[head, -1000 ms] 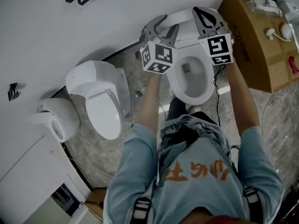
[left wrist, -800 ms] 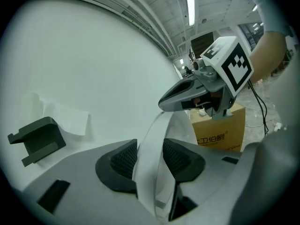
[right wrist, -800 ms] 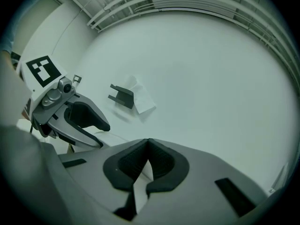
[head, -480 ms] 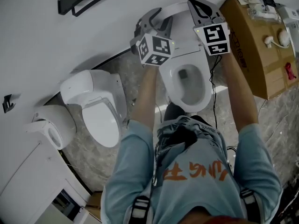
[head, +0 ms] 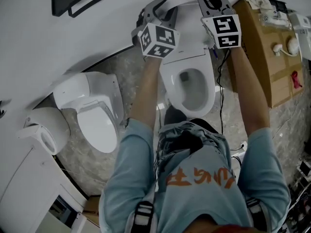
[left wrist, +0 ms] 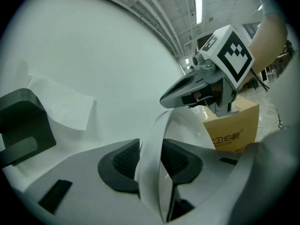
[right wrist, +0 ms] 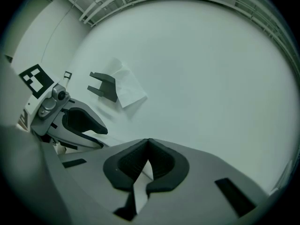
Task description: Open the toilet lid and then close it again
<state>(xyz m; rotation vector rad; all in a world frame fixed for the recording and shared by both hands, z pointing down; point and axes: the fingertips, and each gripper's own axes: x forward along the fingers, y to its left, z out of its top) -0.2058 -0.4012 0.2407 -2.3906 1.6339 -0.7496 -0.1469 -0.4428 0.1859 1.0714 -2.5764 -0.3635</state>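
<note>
Left gripper fills the 6 o'clock part of the shot. Its jaws are closing, with the white edge of the toilet lid standing upright between them and the dark pads snug against both sides. The lid's rim curves off toward 4 o'clock. Up at 2 o'clock is the right gripper, tips aimed toward 9, with its marker cube on top and a forearm behind it. A cardboard box with print sits at 3 to 4 o'clock. At 9 o'clock there's a dark bracket on the white wall, with a white sheet just beside it. A ceiling light is at 1 o'clock.
</note>
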